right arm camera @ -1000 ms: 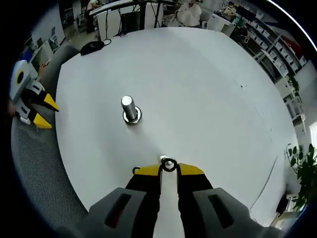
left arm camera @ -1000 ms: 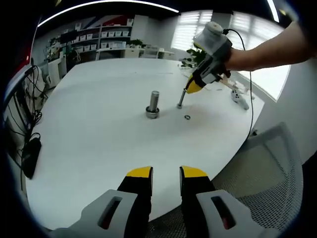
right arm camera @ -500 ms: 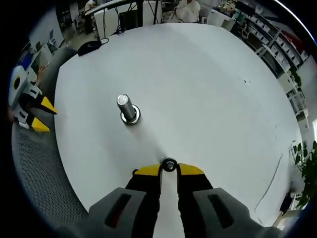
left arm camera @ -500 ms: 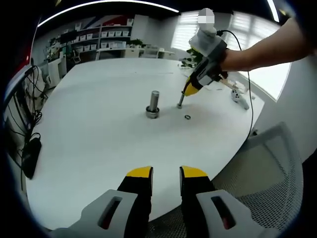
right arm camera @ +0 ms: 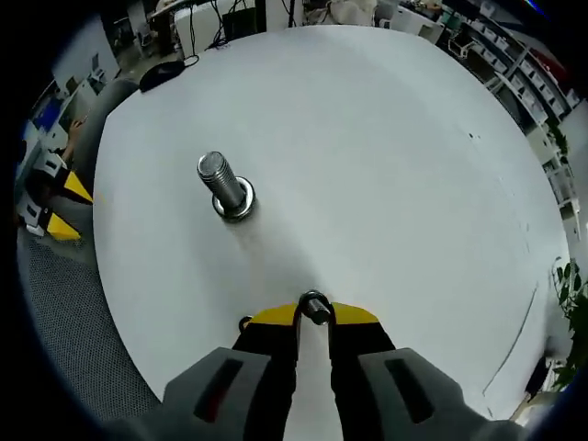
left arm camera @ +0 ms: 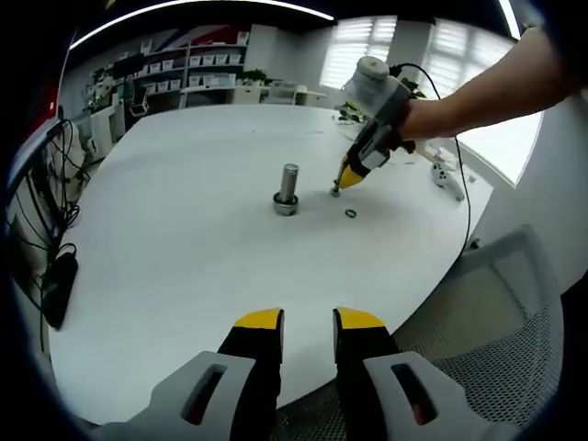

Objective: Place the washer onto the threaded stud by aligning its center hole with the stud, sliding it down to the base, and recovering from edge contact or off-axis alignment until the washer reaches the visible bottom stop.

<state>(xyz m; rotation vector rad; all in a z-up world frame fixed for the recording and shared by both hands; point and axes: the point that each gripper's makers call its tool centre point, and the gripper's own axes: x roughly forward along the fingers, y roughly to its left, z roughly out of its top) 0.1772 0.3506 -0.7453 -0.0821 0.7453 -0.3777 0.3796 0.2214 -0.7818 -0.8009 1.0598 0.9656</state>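
A threaded steel stud (left arm camera: 288, 188) (right arm camera: 220, 184) stands upright in a metal collar on the white round table (left arm camera: 184, 239) (right arm camera: 386, 165). My right gripper (right arm camera: 314, 317) (left arm camera: 347, 176) is shut on a small round metal piece (right arm camera: 314, 306) (left arm camera: 335, 191), held low over the table to the right of the stud and apart from it. A small dark ring (left arm camera: 349, 214) (right arm camera: 244, 323) lies flat on the table beside that gripper. My left gripper (left arm camera: 309, 322) (right arm camera: 55, 207) hangs open at the near table edge, with nothing between its fingers.
A grey mesh chair (left arm camera: 501, 303) stands at the table's right edge. A black device (left arm camera: 57, 285) with cables lies at the left edge. A white object (left arm camera: 446, 179) rests at the far right. Shelves and desks line the room behind.
The right gripper has moved closer to the stud with the metal piece still in it; the stud looks larger and more tilted in its view. The left gripper has hardly moved.
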